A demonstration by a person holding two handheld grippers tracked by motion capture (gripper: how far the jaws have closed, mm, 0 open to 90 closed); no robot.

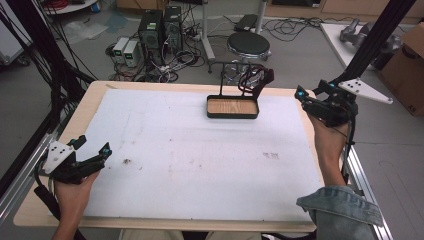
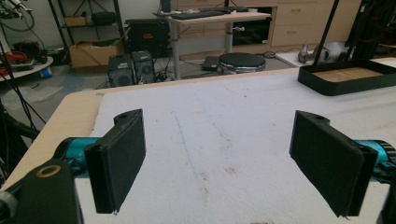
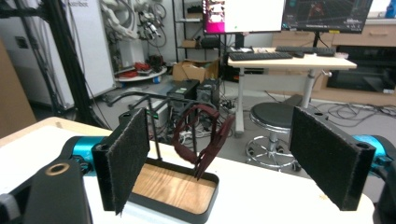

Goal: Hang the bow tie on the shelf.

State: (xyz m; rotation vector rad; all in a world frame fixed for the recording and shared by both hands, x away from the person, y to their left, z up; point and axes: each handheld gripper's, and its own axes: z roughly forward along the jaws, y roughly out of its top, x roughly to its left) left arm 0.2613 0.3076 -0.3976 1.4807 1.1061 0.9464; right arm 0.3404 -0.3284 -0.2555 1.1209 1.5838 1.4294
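I have the left gripper (image 1: 94, 149) low over the white foam mat (image 1: 200, 160), its 2 flat black pads (image 2: 119, 161) spread wide with nothing between them. My right gripper (image 1: 303, 96) is raised, jaws equally wide apart. Beyond its felt-textured pads (image 3: 125, 154) sits the shallow black tray (image 3: 205, 205) with its wood-grain floor, where dark-red headphones (image 3: 205, 140) hang from a thin black wire stand (image 3: 152, 121).

Each black hand-held gripper (image 1: 92, 156) has teal joints; denim sleeve (image 1: 340, 207).
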